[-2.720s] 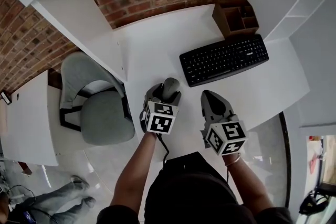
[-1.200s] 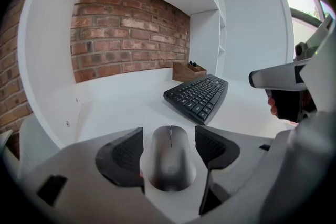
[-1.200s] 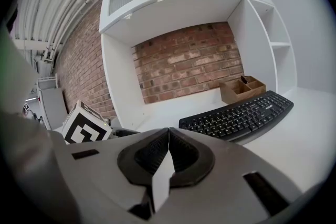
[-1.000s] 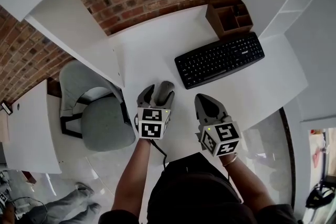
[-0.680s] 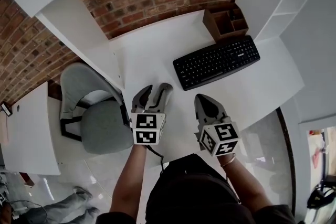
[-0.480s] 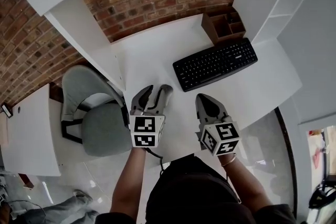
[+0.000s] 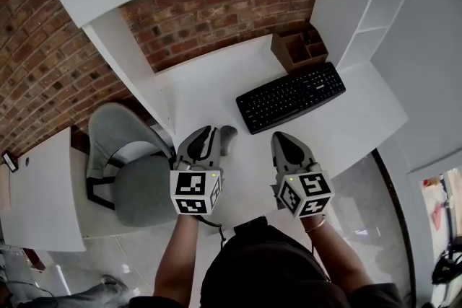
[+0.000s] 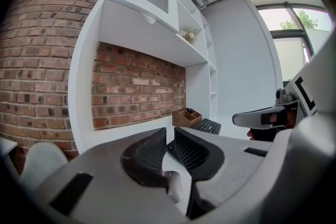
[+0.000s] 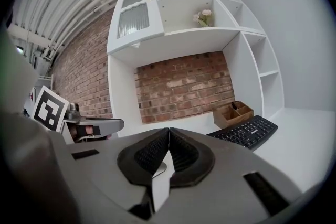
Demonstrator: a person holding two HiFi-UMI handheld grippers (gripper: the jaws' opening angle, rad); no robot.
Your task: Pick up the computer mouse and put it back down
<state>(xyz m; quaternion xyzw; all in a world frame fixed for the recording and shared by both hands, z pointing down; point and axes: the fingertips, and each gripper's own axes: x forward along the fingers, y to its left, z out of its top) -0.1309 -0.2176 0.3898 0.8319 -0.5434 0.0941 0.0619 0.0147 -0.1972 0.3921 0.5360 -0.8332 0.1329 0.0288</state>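
two sides hem in the white desk (image 7: 216, 76): a brick wall (image 7: 216, 3) along the top of the head view and a tall white shelf unit (image 7: 361, 3) at the upper right, with a slanted white panel (image 7: 130, 61) closing the left edge. the curved front edge runs across the lower middle of the frame, under the grippers. a broad bare stretch of desktop lies in the centre, between the wall and the jaw tips. a black keyboard (image 7: 290, 97) sits at an angle right of centre, well apart from both grippers, and a brown wooden organiser (image 7: 297, 48) stands just beyond it near the shelf unit. a grey chair (image 7: 137, 177) fills the left of the frame, off the desk's edge. the left gripper (image 7: 208, 132) hangs over the front of the desk; its jaws have just been closing and stand a narrow slit apart with nothing pressed between the pads. the right gripper (image 7: 283, 137) is beside it, lower centre-right, its pads meeting at the tips and empty. the computer mouse (image 7: 228, 135) lies on the desk just right of the left gripper's tips, free of them; it is grey, rounded and smooth, and in the left gripper view it shows low down through the slit (image 8: 174, 186).
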